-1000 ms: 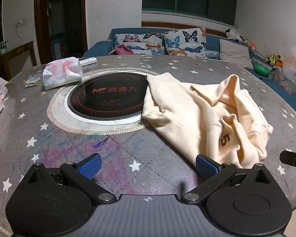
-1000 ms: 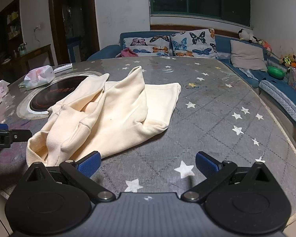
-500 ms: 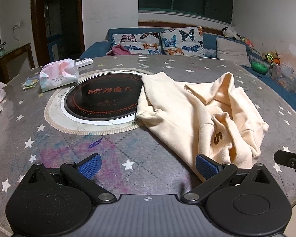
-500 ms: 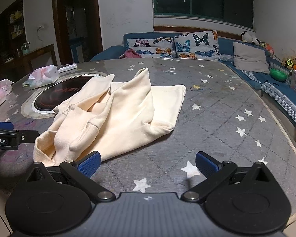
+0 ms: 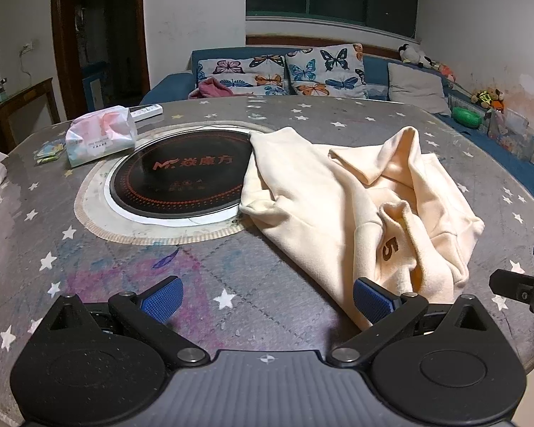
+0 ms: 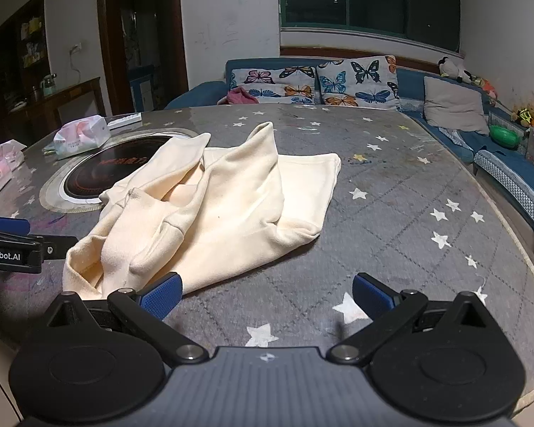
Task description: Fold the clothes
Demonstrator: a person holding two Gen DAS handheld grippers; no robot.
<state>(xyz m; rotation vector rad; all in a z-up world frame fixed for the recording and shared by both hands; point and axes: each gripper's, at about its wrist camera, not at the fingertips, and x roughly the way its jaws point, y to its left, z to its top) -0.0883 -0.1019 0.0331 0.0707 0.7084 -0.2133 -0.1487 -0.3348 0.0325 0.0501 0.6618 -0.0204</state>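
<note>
A crumpled cream garment (image 5: 345,206) with a brown "5" (image 5: 389,249) lies on the grey star-patterned table (image 5: 231,281). It also shows in the right wrist view (image 6: 210,213). My left gripper (image 5: 267,299) is open and empty, with its right finger at the garment's near edge. My right gripper (image 6: 265,295) is open and empty, with its left finger just before the garment's near hem. The right gripper shows at the right edge of the left wrist view (image 5: 530,284). The left gripper shows at the left edge of the right wrist view (image 6: 14,245).
A round black hotplate (image 5: 181,178) is set into the table, partly under the garment. A tissue pack (image 5: 101,135) and a remote (image 5: 146,110) lie behind it. More tissue packs (image 6: 0,167) sit at the left. A blue sofa (image 6: 338,82) with butterfly cushions stands beyond.
Both grippers have moved a little forward toward the garment's near edge. The garment has not moved, and both stay open.
</note>
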